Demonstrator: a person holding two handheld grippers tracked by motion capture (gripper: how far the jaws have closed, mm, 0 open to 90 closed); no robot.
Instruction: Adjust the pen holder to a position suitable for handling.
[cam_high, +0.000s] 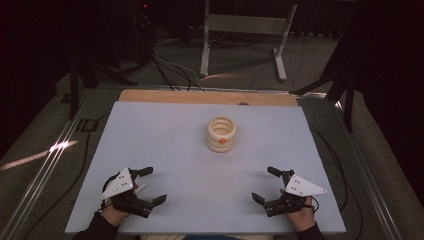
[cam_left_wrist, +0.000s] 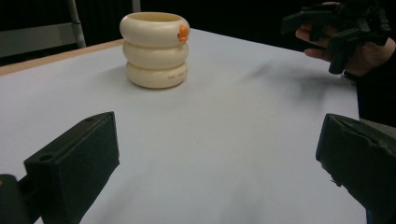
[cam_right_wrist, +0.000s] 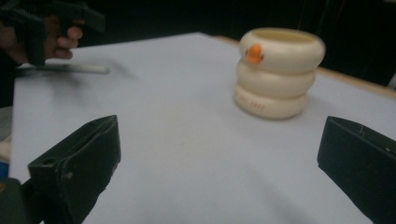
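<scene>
Near the table's (cam_high: 150, 130) far middle stands the cream ringed cup (cam_high: 222, 133), upright; its small lettering reads from the left gripper view. Well short of the cup, left gripper (cam_high: 150, 186) and right gripper (cam_high: 266, 185) rest low, jaws wide, empty.

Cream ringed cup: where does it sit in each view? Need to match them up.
High view: cream ringed cup stands upright, centre of the table, beyond both grippers.
Left gripper view: upper left of centre, orange mark facing right.
Right gripper view: upper right, orange mark facing left.
Shared landmark: the orange mark near the cup's rim.
</scene>
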